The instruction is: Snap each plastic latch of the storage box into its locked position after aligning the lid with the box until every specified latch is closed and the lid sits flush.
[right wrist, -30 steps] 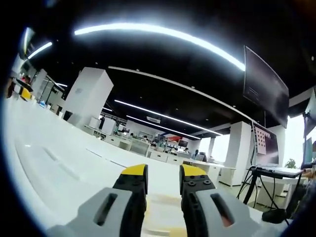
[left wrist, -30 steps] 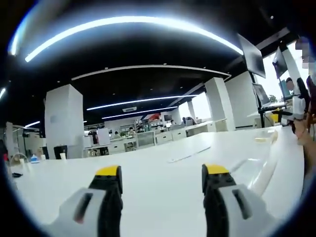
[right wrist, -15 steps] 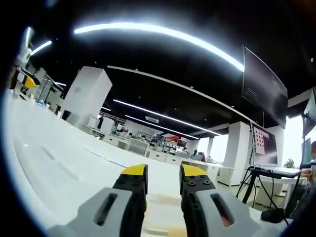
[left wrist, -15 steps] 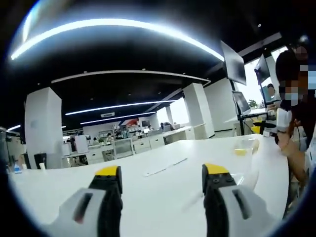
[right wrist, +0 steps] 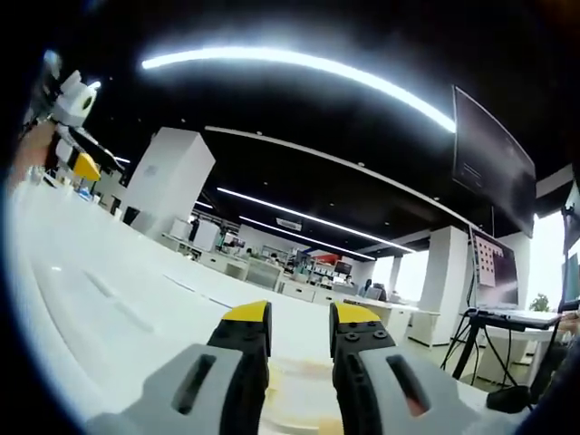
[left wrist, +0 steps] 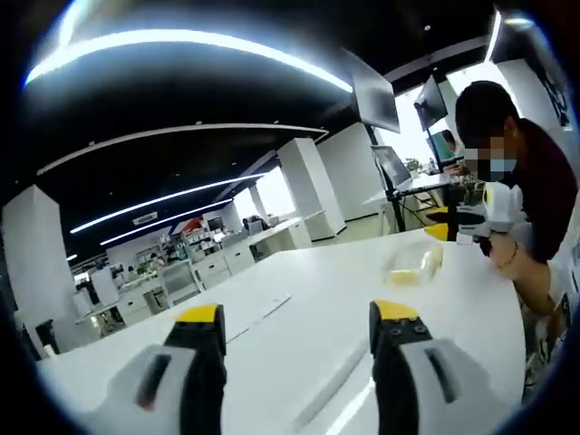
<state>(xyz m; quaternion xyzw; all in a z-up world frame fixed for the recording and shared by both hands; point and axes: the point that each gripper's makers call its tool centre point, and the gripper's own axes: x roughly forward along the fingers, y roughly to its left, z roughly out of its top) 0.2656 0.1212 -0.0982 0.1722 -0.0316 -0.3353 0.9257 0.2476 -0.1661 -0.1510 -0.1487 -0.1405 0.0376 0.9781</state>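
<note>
My left gripper (left wrist: 296,314) is open wide over the white table (left wrist: 299,308), with nothing between its yellow-tipped jaws. Far right on the table sits the clear storage box (left wrist: 412,266) with a yellow latch. A person (left wrist: 521,172) holds my right gripper (left wrist: 486,216) just beyond and above the box. In the right gripper view, the right gripper (right wrist: 301,314) has its jaws close together with a narrow gap. A blurred pale yellow part of the box (right wrist: 299,391) shows low in that gap, and no grip on it is visible. The left gripper (right wrist: 71,101) appears at the far upper left.
The long white table (right wrist: 127,290) runs away to the left in the right gripper view. A flat strip (left wrist: 256,313) lies on the table ahead of the left jaws. Monitors on stands (right wrist: 494,272) and office desks fill the background.
The left gripper view has swung right, bringing the person, the right gripper and the box further into it. The left gripper has come into the right gripper view's upper left. Jaw gaps are unchanged.
</note>
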